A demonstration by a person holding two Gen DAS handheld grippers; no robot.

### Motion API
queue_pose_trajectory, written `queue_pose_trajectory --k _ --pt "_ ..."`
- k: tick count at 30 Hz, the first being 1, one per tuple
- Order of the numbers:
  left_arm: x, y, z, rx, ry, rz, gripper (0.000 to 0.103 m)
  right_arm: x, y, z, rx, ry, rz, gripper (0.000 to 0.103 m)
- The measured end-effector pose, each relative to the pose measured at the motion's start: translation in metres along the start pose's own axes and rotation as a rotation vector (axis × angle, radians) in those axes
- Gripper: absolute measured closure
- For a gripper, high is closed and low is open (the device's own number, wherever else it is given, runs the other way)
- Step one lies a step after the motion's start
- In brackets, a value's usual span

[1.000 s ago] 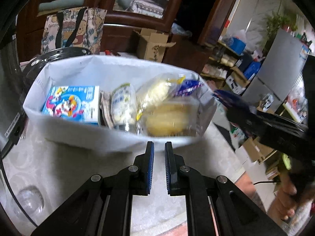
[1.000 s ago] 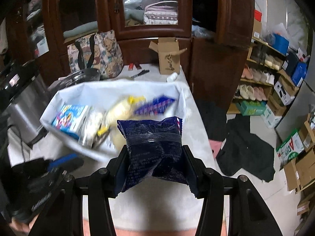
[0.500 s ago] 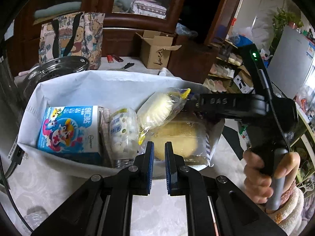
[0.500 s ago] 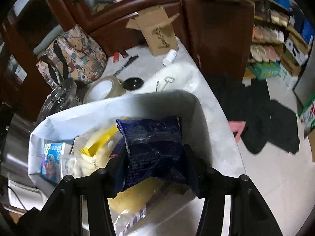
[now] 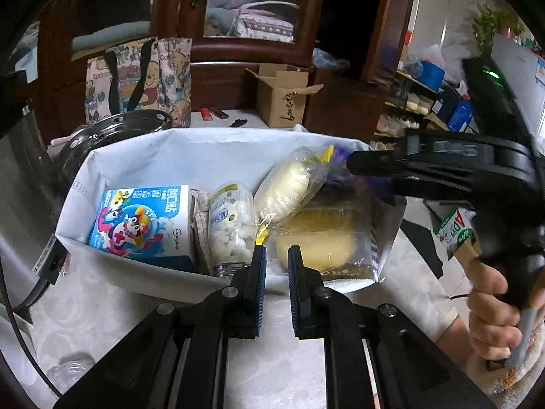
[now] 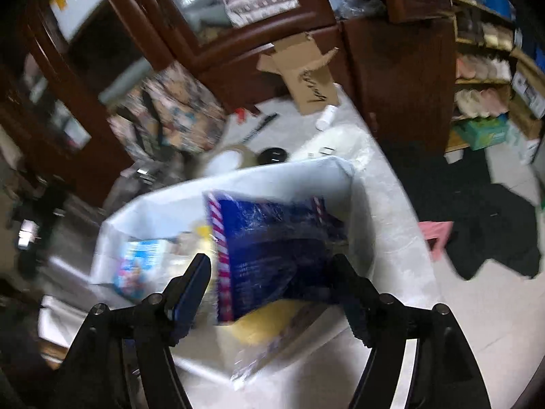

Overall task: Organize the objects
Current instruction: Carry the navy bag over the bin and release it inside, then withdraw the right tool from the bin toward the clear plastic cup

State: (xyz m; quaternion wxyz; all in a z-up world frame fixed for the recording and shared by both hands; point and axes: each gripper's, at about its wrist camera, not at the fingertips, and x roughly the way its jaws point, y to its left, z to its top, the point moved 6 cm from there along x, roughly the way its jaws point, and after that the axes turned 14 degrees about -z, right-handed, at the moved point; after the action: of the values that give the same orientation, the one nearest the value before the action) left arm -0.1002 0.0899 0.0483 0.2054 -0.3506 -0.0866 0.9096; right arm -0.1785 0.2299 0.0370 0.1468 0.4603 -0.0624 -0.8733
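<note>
The white bin [image 5: 218, 156] is the landmark for everything here: it sits on the pale tablecloth [image 5: 102, 310] and holds, from its left end to its right, a blue cartoon box [image 5: 143, 225], a clear bottle of white tablets [image 5: 230, 228], a bagged pale roll [image 5: 289, 191] leaning over the bottle, and a flat pack of yellow cake [image 5: 323, 238]. The blue snack bag [image 6: 272, 245] lies over the bin's right end, on top of the yellow cake, with its long axis running from the near wall toward the far wall and its striped edge toward the bin's middle. The right gripper [image 6: 272, 269] is above that same end, jaws spread wide on either side of the bag; the left finger stands clear of it, and blur hides whether the right one touches. The left gripper [image 5: 274, 264] hovers at the bin's near wall, jaws nearly together and holding nothing. The right hand is plainly the nearer to the bag, so the release and withdrawal look to be its job.
</note>
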Motion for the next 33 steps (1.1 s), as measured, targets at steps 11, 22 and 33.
queue_pose_trajectory --k 11,22,33 --pt "-0.013 0.001 0.005 0.024 -0.12 0.064 0.053 -0.039 0.026 -0.011 -0.081 -0.138 0.074 0.031" --pt "-0.02 -0.006 -0.012 0.071 -0.176 0.106 0.053 -0.04 0.032 -0.048 -0.154 -0.166 0.016 0.031" --pt "-0.008 -0.011 -0.02 0.055 -0.142 0.062 0.052 -0.046 0.013 -0.075 -0.119 -0.197 0.052 0.031"
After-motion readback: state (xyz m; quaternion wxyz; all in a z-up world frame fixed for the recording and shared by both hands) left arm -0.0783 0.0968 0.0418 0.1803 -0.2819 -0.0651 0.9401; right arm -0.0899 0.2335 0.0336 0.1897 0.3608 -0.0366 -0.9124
